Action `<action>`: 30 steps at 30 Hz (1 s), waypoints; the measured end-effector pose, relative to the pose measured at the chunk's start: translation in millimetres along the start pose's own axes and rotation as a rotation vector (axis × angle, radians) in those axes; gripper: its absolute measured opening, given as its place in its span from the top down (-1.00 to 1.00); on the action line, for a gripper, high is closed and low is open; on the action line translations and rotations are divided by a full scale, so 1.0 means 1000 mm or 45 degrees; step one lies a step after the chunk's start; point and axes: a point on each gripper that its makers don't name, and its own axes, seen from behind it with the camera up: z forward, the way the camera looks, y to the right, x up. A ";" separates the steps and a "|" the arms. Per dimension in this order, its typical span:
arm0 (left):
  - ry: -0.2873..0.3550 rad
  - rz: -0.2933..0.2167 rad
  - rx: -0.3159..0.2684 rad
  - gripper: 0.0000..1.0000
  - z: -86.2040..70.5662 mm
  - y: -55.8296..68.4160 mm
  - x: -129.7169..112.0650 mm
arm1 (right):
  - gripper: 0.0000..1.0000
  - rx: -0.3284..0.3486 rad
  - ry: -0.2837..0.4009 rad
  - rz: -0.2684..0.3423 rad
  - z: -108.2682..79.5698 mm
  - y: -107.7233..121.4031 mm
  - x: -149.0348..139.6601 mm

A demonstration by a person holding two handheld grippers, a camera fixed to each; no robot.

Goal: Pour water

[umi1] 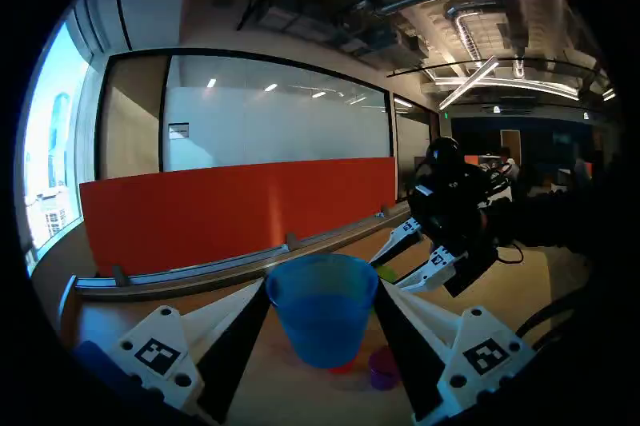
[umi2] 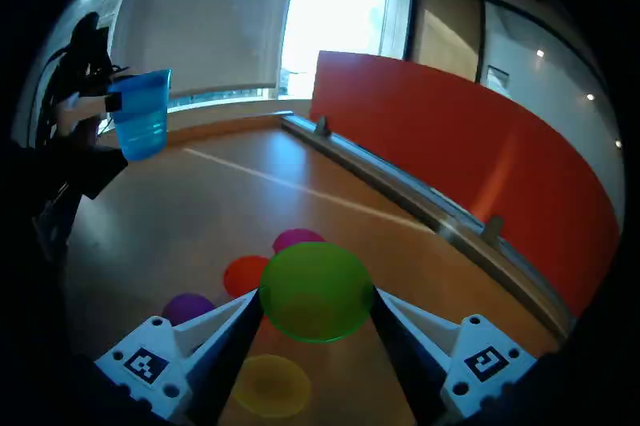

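Note:
A blue translucent cup [umi1: 322,314] with water in its lower part stands upright between my left gripper's [umi1: 322,295] fingers, held above the wooden table [umi1: 280,390]. My right gripper [umi2: 317,304] is shut on a green translucent cup [umi2: 316,288], tipped with its mouth toward the camera, low over the table [umi2: 200,202]. In the right gripper view the blue cup [umi2: 142,114] hangs high at the far left in the left gripper [umi2: 100,102]. In the left gripper view the right gripper [umi1: 412,254] is beyond the blue cup to the right, with a bit of the green cup [umi1: 386,272] showing.
Several empty cups sit on the table under the green one: a purple cup [umi2: 298,239], a red cup [umi2: 243,274], another purple cup [umi2: 188,308], a yellow cup [umi2: 272,386]. An orange-red partition [umi2: 480,154] and a metal rail [umi2: 416,198] run along the table's far edge.

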 end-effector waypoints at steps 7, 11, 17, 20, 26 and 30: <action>0.002 0.015 -0.012 -0.74 -0.002 0.008 0.005 | -0.88 -0.001 0.099 -0.001 -0.020 -0.015 0.018; 0.006 0.021 -0.012 -0.74 -0.003 0.010 0.007 | -0.88 -0.004 0.145 -0.007 -0.029 -0.021 0.025; 0.008 0.022 -0.014 -0.74 -0.005 0.013 0.009 | -0.87 0.000 0.220 -0.005 -0.040 -0.033 0.037; 0.009 0.022 -0.016 -0.74 -0.006 0.014 0.011 | -0.88 0.000 0.256 0.001 -0.044 -0.038 0.042; 0.014 0.019 -0.022 -0.74 -0.007 0.017 0.014 | -0.87 -0.005 0.327 0.011 -0.053 -0.045 0.051; 0.018 0.020 -0.022 -0.74 -0.008 0.018 0.015 | -0.87 -0.005 0.367 0.022 -0.058 -0.050 0.056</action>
